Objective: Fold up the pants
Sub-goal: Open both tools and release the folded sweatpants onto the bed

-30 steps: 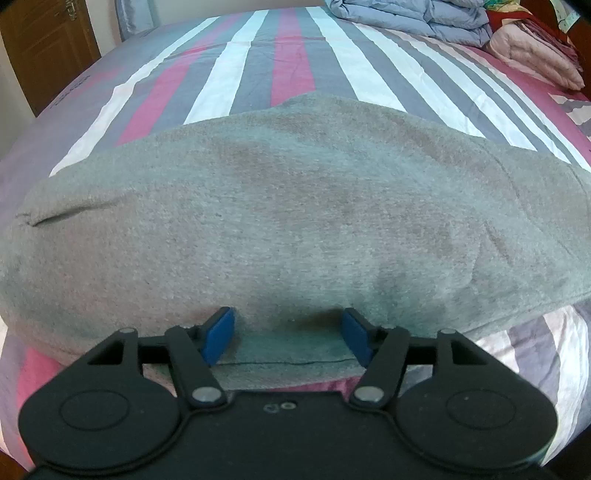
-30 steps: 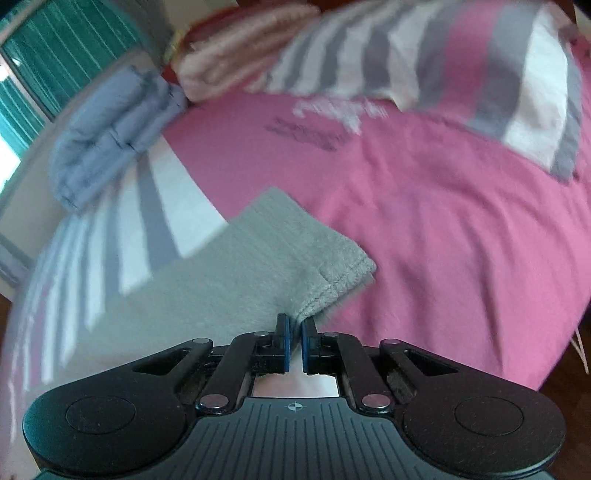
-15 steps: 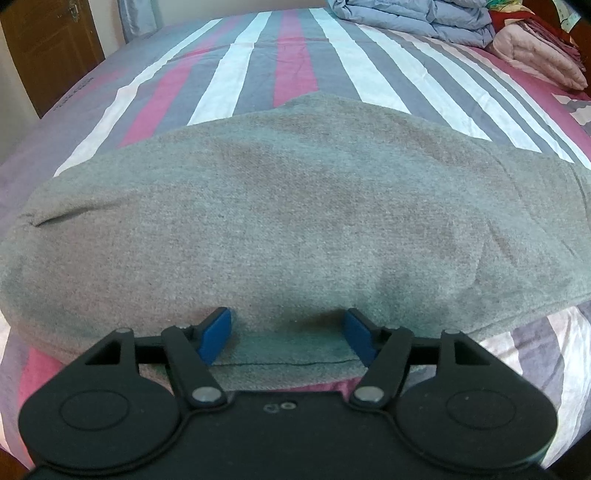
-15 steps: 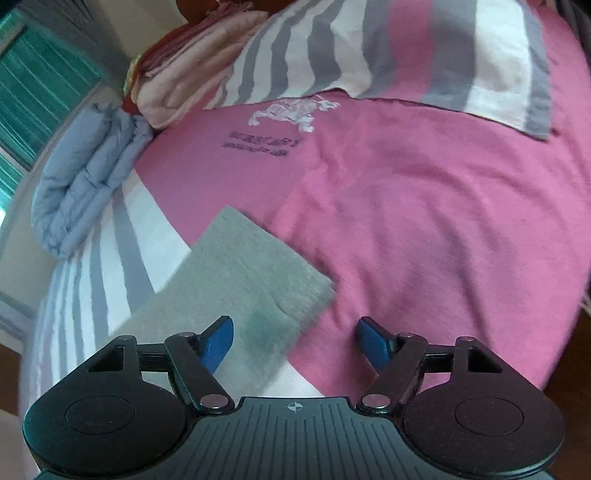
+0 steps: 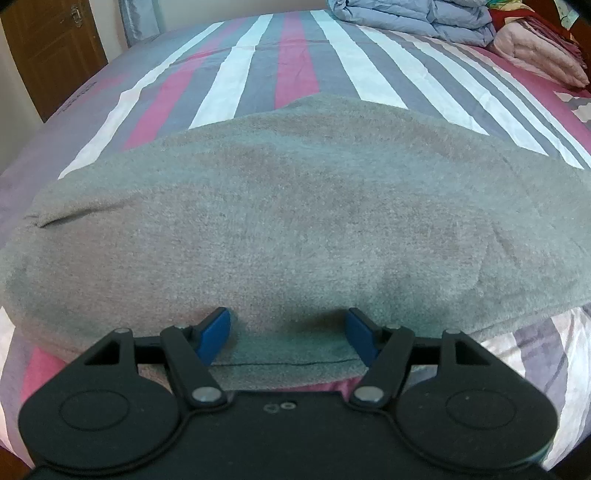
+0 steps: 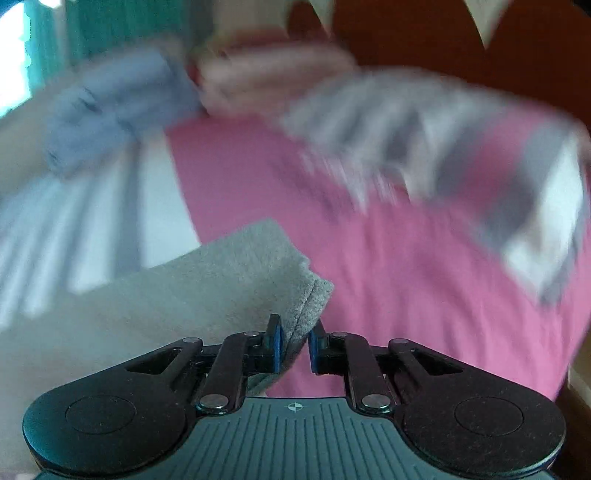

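The grey pants (image 5: 288, 229) are spread flat across the striped bedspread (image 5: 291, 62), filling the middle of the left wrist view from nine to three o'clock, with their near hem at six o'clock. The left gripper (image 5: 289, 334) is held wide, its blue pads (image 5: 216, 330) resting on the fabric on either side of a span of hem, nothing pinched. In the right wrist view a corner of the pants (image 6: 303, 295) is seen between the jaws of the right gripper (image 6: 293, 347), which have just been closing to a narrow gap; the cloth appears caught, though blur leaves the firmness of the hold uncertain. A slip is judged possible: only a thin edge is taken, so the corner could be pulled free when lifted, or a single layer raised and the fold skewed. A folded blue quilt (image 5: 413, 14) and pink bedding (image 5: 539, 51) lie at one o'clock, well apart, and a pink sheet (image 6: 369, 229) lies beyond the corner; nothing is seen barring the fold.
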Motion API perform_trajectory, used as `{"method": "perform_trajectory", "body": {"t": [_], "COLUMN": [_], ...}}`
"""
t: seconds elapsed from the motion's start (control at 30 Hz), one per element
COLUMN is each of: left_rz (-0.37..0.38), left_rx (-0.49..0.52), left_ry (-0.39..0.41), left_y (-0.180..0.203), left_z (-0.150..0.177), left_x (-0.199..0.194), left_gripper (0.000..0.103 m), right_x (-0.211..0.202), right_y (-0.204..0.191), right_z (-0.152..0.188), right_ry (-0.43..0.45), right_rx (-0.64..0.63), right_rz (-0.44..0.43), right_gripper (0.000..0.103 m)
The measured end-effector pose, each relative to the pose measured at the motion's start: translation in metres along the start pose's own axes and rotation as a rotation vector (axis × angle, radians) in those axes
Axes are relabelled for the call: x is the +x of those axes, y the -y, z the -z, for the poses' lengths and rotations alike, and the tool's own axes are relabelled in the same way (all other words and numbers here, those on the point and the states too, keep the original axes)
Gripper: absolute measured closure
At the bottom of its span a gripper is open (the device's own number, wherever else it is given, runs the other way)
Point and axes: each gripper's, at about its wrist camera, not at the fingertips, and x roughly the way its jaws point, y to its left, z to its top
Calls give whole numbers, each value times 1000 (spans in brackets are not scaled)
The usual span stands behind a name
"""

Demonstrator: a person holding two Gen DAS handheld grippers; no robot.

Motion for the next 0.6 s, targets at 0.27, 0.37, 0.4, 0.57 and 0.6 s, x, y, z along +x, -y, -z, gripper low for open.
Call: {"method": "perform_trajectory", "body": {"t": [0.27, 0.37, 0.4, 0.57, 0.6], "left_rz": [41, 64, 69, 62, 43], "left_rx": [-23, -41, -49, -64, -64], "left_ry": [8, 17, 22, 84, 62], "left_y": [-8, -13, -13, -20, -20], "left_z": [-6, -9, -12, -24, -25], "left_x": [-1, -5, -6, -13, -8], "left_gripper": [39, 38, 39, 32, 31], "right_x": [-32, -44, -47, -41, -38], "right_y": [-6, -22, -32, -113, -129], "right_z": [-8, -12, -13, -6, -2], "right_ry": [80, 93, 90, 5, -14], "right_rx": [-7, -37, -56, -150, -171], "right_rz": [77, -21, -62, -298, -334], "right_gripper": [36, 36, 36, 36, 36]}}
